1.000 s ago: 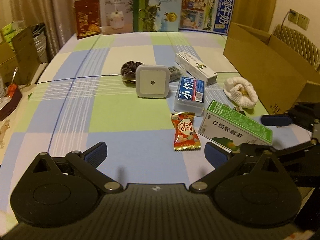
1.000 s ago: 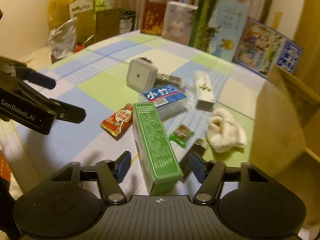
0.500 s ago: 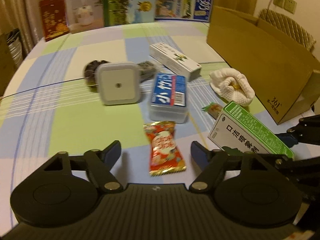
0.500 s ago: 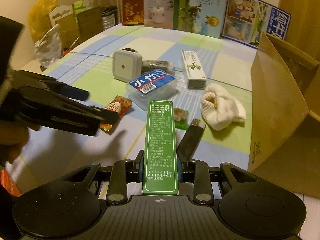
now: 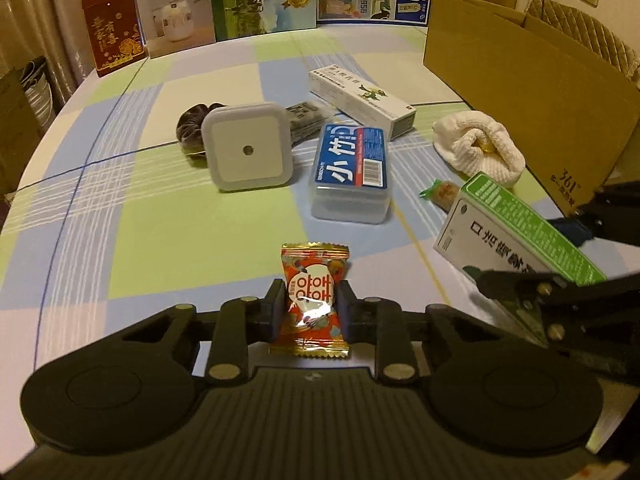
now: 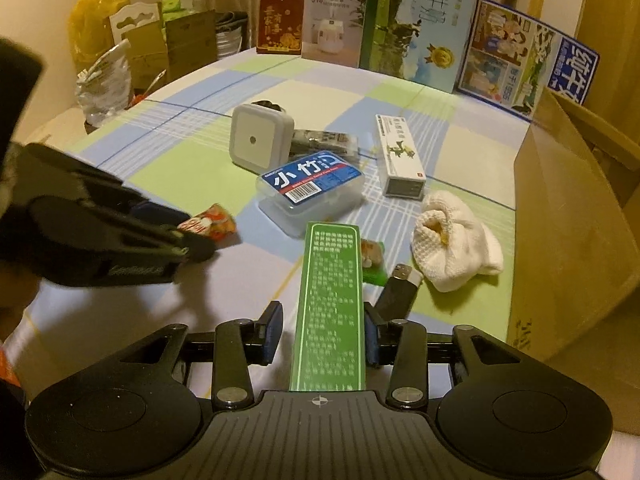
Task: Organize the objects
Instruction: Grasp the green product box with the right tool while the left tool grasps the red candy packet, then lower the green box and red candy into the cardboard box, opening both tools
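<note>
Left hand-held gripper (image 5: pixel 311 306) closed on a red snack packet (image 5: pixel 310 300), pads pressed to both sides of the wrapper, low over the checked cloth of the desk (image 5: pixel 160 216). Right hand-held gripper (image 6: pixel 326 332) clamped on a green box (image 6: pixel 330 312), held lengthwise between the fingers, far end pointing toward the middle of the desk.

Seen from the left wrist: same green box at the right edge, tilted, white face with dark print turned this way. Just beyond the packet, a clear case with a blue label (image 5: pixel 352 172). Left of that, a white square night light (image 5: pixel 247 147), a dark bundle (image 5: pixel 192 126) partly hidden behind it. Farther back, a long white carton (image 5: pixel 362 98) lying at an angle. To the right, a white knitted cloth (image 5: pixel 480 150) near a big open cardboard box (image 5: pixel 532 92).

Seen from the right wrist: a small green-wrapped sweet (image 6: pixel 372 260) touching the green box's right side, a black lighter (image 6: pixel 396 292) just beside it. Picture boxes (image 6: pixel 420 20) standing in a row along the far edge.
</note>
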Motion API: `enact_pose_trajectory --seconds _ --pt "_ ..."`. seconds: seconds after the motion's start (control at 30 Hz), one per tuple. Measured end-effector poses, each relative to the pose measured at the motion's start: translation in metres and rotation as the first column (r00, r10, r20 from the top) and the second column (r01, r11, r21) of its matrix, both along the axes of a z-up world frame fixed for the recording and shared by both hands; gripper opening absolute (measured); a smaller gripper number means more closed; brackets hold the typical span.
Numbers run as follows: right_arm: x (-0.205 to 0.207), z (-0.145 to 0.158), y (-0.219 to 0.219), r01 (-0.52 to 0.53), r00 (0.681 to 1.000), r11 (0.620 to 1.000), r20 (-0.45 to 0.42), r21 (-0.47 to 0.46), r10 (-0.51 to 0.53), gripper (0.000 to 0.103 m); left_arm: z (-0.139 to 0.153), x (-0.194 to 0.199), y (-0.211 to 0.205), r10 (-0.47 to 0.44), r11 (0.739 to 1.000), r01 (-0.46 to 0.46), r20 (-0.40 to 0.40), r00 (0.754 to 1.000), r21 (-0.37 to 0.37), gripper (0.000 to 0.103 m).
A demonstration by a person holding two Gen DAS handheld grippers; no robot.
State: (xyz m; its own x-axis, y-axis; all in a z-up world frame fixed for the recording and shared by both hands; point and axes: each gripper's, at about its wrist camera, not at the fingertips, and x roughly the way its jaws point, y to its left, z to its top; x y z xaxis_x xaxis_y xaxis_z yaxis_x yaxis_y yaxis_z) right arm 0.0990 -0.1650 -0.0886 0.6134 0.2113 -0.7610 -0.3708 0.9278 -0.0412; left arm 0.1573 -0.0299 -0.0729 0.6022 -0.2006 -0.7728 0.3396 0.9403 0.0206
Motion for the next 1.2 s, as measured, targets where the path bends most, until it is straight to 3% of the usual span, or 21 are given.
enact_pose_trajectory --seconds 0.07,0.23,0.4,0.53,0.63,0.8,1.03,1.1,1.2 --pt "0.000 -0.001 0.001 0.014 1.000 1.000 -0.009 -0.012 -0.014 0.028 0.003 -0.003 0.001 -0.003 1.000 0.003 0.004 1.000 -0.004 0.022" --pt "-0.012 0.018 -0.007 0.041 0.999 0.998 0.014 0.039 -0.042 0.027 0.022 -0.013 -0.002 -0.010 1.000 0.011 0.025 1.000 -0.008 0.021" --pt "-0.025 0.086 -0.039 0.124 0.981 0.985 0.134 0.120 -0.140 0.027 0.063 -0.021 -0.017 -0.042 0.999 0.044 0.070 0.997 -0.029 0.021" --pt "-0.025 0.139 -0.090 0.222 0.945 0.968 0.217 0.116 -0.243 0.027 0.105 -0.016 -0.061 -0.110 0.992 0.118 0.138 0.984 -0.050 0.021" --pt "-0.018 0.159 -0.138 0.329 0.912 0.941 0.234 0.074 -0.337 0.027 0.133 -0.007 -0.106 -0.174 0.977 0.192 0.179 0.968 -0.089 0.021" --pt "-0.001 0.152 -0.207 0.426 0.885 0.900 0.166 0.086 -0.435 0.028 0.152 0.009 -0.190 -0.277 0.944 0.306 0.208 0.938 -0.120 0.021" --pt "0.019 0.131 -0.254 0.469 0.868 0.873 0.109 0.133 -0.484 0.028 0.128 0.040 -0.266 -0.376 0.916 0.393 0.166 0.912 -0.084 0.022" --pt "0.024 0.127 -0.259 0.473 0.867 0.869 0.104 0.144 -0.488 0.028 0.120 0.048 -0.274 -0.381 0.914 0.397 0.160 0.911 -0.081 0.025" --pt "0.029 0.123 -0.263 0.466 0.870 0.871 0.101 0.157 -0.483 0.028 0.115 0.055 -0.279 -0.376 0.917 0.392 0.162 0.912 -0.078 0.040"
